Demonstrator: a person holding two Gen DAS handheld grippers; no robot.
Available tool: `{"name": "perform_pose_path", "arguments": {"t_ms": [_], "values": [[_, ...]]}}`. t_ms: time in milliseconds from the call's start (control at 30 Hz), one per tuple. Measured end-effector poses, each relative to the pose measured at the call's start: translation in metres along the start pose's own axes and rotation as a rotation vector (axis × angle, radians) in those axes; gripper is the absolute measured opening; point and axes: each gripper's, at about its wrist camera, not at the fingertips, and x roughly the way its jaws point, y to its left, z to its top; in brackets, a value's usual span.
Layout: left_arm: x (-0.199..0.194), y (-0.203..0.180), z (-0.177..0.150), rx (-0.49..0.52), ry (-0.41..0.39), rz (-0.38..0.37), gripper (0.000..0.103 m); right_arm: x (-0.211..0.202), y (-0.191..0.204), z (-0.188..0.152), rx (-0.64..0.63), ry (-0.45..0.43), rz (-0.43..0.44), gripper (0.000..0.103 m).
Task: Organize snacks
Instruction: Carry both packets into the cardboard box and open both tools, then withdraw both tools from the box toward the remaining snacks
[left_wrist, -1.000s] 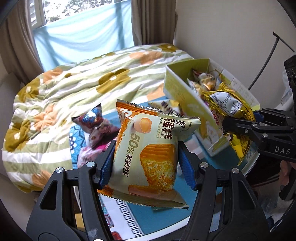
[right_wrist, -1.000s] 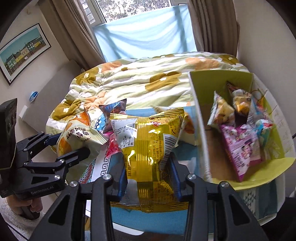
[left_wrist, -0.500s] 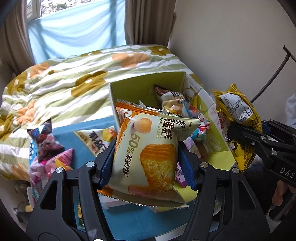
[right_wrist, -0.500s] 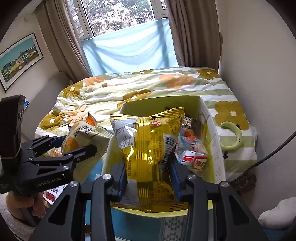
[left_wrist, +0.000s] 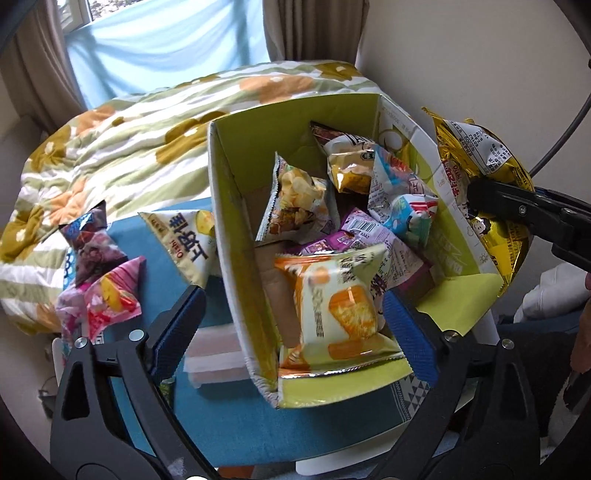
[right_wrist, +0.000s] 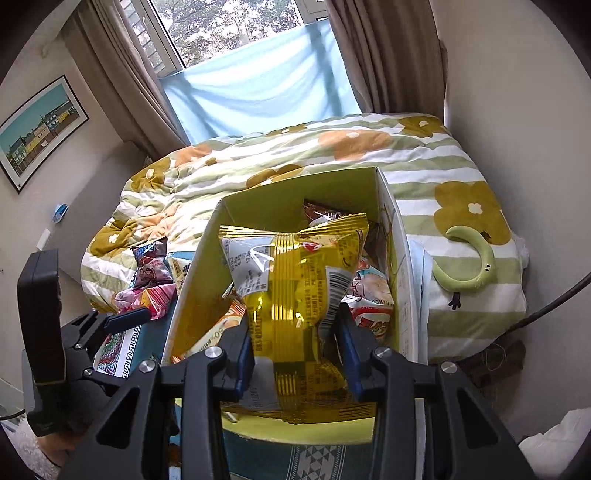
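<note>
Snacks in crinkly foil and plastic packets fill a yellow-green cardboard box (left_wrist: 236, 236) that stands on a blue-topped worktop (left_wrist: 332, 424) beside a bed with a green-striped, orange-flowered quilt (left_wrist: 147, 133). Seen from the left wrist, the left gripper (left_wrist: 291, 314) is spread wide, its blue-padded fingers (left_wrist: 177, 328) straddling the box's near corner, one outside the left wall and one over the inside. Between them, touching neither, a cream-and-orange cake packet (left_wrist: 340, 314) sits blurred at the near end of the box, in front of a purple packet (left_wrist: 365, 236), a potato-chip packet (left_wrist: 299, 199) and others. The right gripper (right_wrist: 297, 354) is clenched on a shiny gold foil snack bag (right_wrist: 295, 295), held upright above the box's near end in its own view, and at the box's right wall in the left view. Outside the box, on the worktop to its left, lie a pink packet (left_wrist: 110, 295), a dark packet (left_wrist: 92, 243) and a cream packet (left_wrist: 184, 240). A green curved toy (right_wrist: 469, 262) rests on the quilt.
</note>
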Motion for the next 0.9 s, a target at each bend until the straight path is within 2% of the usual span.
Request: {"name": "perform_pose_path", "arguments": {"t_ms": [267, 533, 633, 700, 767, 800, 900], "values": [[-0.018, 0.026, -0.02, -0.067, -0.036, 0.016, 0.096, 0.01, 0.008, -0.001, -0.041, 0.013, 0.024, 0.037], [-0.026, 0.047, -0.026, -0.116, -0.027, 0.052, 0.096, 0.048, 0.027, 0.018, -0.066, 0.066, 0.049, 0.037], [-0.026, 0.056, -0.033, -0.134, -0.015, 0.064, 0.096, 0.061, 0.034, 0.023, -0.078, 0.077, 0.053, 0.04], [-0.027, 0.063, -0.04, -0.144, -0.008, 0.076, 0.096, 0.063, 0.038, 0.025, -0.088, 0.055, 0.059, 0.054], [-0.028, 0.069, -0.048, -0.16, -0.002, 0.087, 0.096, 0.058, 0.04, 0.023, -0.087, 0.011, 0.075, 0.097], [-0.03, 0.073, -0.052, -0.17, -0.002, 0.089, 0.096, 0.055, 0.04, 0.022, -0.084, -0.007, 0.085, 0.103], [-0.035, 0.082, -0.064, -0.198, -0.002, 0.095, 0.096, 0.049, 0.04, 0.013, -0.084, -0.023, 0.087, 0.103]]}}
